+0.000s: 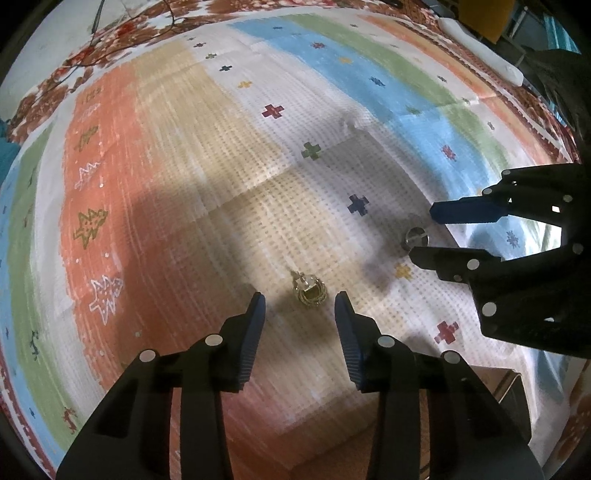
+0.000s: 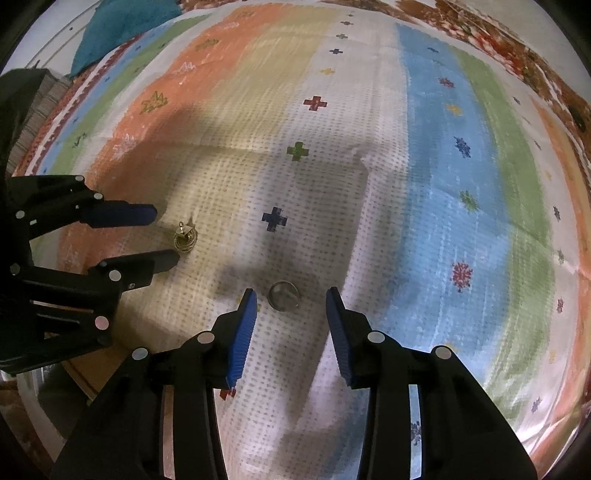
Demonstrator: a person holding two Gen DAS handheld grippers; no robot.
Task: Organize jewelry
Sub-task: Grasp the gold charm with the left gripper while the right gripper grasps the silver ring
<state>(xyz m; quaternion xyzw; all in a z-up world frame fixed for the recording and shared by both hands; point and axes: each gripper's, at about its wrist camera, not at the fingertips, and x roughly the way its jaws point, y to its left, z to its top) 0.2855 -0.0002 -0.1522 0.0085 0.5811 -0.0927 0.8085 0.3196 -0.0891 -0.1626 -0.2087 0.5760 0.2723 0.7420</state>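
Observation:
A gold ring [image 1: 310, 291] with a green stone lies on the striped cloth, just ahead of and between the open fingers of my left gripper [image 1: 300, 299]. It also shows in the right wrist view [image 2: 184, 238], between the left gripper's fingers [image 2: 164, 234]. A silver ring [image 2: 283, 295] lies flat just ahead of my right gripper [image 2: 291, 297], which is open and empty. In the left wrist view the silver ring [image 1: 416, 237] sits between the right gripper's fingertips [image 1: 423, 234].
A colourful striped cloth [image 1: 258, 166] with small cross and star marks covers the surface. A cardboard box [image 1: 498, 380] sits at the near right edge. A teal cloth [image 2: 122, 29] lies at the far left. A white object [image 1: 484, 48] lies far right.

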